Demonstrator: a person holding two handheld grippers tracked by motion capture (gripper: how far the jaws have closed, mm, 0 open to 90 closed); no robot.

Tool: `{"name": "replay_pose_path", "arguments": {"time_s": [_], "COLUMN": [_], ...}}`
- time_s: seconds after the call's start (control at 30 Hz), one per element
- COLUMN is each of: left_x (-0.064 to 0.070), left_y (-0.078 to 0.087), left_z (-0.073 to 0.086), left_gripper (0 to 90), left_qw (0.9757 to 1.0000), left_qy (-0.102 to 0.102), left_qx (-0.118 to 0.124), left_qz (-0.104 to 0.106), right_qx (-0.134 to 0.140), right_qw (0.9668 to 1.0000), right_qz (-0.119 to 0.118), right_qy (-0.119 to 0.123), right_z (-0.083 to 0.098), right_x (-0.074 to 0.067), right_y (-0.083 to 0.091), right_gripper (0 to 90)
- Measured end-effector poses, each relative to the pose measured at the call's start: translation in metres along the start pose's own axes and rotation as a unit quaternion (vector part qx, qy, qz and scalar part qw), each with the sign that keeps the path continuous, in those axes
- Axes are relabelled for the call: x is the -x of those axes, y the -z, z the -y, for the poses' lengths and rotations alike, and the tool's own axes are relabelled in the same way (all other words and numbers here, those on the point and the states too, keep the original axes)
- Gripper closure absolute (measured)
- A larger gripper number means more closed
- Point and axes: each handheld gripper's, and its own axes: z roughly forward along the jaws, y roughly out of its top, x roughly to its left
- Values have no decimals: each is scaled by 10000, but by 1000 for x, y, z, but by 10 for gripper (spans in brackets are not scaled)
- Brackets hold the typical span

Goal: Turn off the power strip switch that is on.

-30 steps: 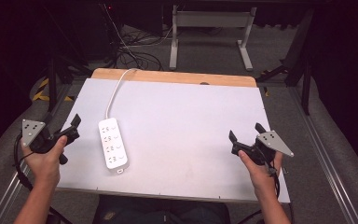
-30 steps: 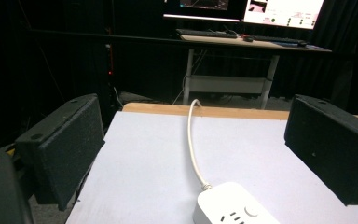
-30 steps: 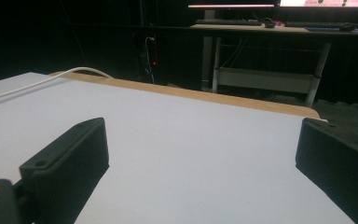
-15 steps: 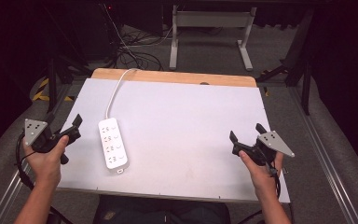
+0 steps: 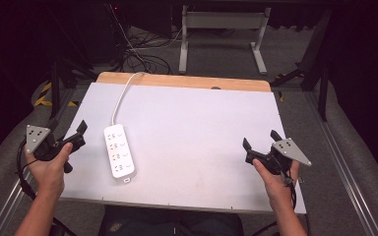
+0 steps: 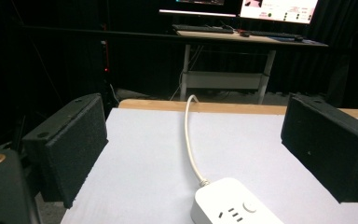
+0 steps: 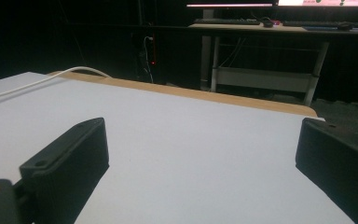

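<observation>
In the high view, the white-topped desk [image 5: 192, 142] carries a white power strip [image 5: 118, 158] lying lengthwise on its left half, sockets up, its white cable [image 5: 122, 96] running to the far edge and dropping off over the bare wooden strip there. The left gripper [image 5: 67, 131] is held in the left hand [image 5: 49, 164] at the desk's left edge, just beside the power strip but not touching it, its jaws apart and holding nothing. The right gripper [image 5: 261, 139] sits in the right hand [image 5: 273, 177] near the desk's right near corner, well apart from the strip, its jaws likewise spread and empty. Set against the frames half a second and a second ago, little has changed: the strip lies in the same place, both hands stay at their sides of the desk, and the left gripper has shifted only a trace along the edge. In the left gripper view, the two black jaws stand wide apart, and between them, low in the frame, the near end of the power strip [image 6: 230, 203] shows with its round button and the cable [image 6: 189, 135] leading away to the far edge. In the right gripper view, the jaws stand wide apart over bare white desk [image 7: 191, 144], with the cable [image 7: 42, 80] at the far left.
</observation>
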Motion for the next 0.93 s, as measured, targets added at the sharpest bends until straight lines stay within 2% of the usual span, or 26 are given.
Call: {"name": "replay_pose_path", "arguments": {"time_s": [0.6,0.8,0.93], "left_x": [-1,-3,-6], "left_y": [-1,-2,1], "left_z": [-1,2,2], "left_gripper": [75,77,77], "left_qw": [10000,10000,10000], "left_qy": [23,-1,10], "left_qx": [2,-64,-75], "left_qz": [9,-13,-59], "right_qx": [-4,-34,-66], "right_qw": [10000,10000,9999], "right_qz": [10,-11,-106], "right_qy": [13,-11,24], "right_z": [0,1,2], "right_x": [0,2,-1], "right_y": [0,-7,-12], "right_gripper": [34,34,35]}}
